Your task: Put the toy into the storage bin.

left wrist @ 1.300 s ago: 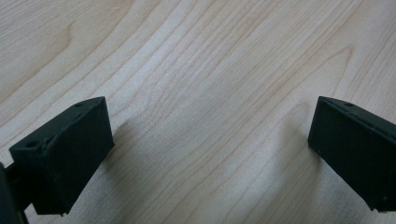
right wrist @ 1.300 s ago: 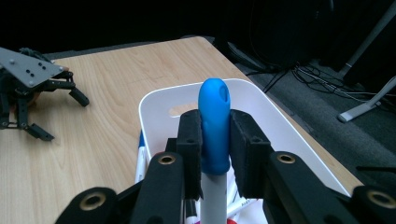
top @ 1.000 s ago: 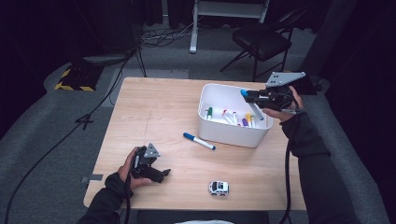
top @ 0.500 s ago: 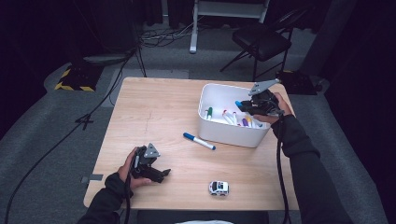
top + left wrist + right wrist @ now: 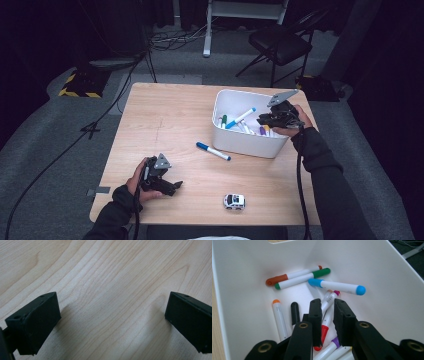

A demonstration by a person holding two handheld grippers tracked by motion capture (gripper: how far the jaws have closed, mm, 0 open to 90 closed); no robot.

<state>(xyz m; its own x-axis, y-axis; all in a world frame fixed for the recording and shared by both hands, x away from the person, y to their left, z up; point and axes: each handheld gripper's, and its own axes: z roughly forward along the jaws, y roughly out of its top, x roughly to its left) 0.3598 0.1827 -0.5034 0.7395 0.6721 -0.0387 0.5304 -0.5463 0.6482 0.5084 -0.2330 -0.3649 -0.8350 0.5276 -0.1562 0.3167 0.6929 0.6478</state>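
Observation:
My right gripper [image 5: 261, 120] reaches down into the white bin [image 5: 245, 145] from its right rim. In the right gripper view its jaws [image 5: 327, 307] stand almost together with nothing between them. Just ahead of them a light-blue marker [image 5: 337, 286] lies loose in the bin [image 5: 242, 270]; it also appears in the high view [image 5: 240, 117]. Several other markers lie on the bin's floor, among them an orange one [image 5: 287, 276] and a green one [image 5: 304, 278]. My left gripper [image 5: 172, 187] rests at the table's front left, open [image 5: 110, 322] over bare wood.
A dark-blue marker [image 5: 213, 151] lies on the wooden table [image 5: 165, 115] just left of the bin. A small white toy car [image 5: 234, 201] stands near the front edge. A chair [image 5: 280, 42] and cables are on the floor beyond the table.
My right gripper has come down and leftward into the bin. The light-blue marker that was at its tips now lies in the bin, apart from the jaws. The left gripper has not moved.

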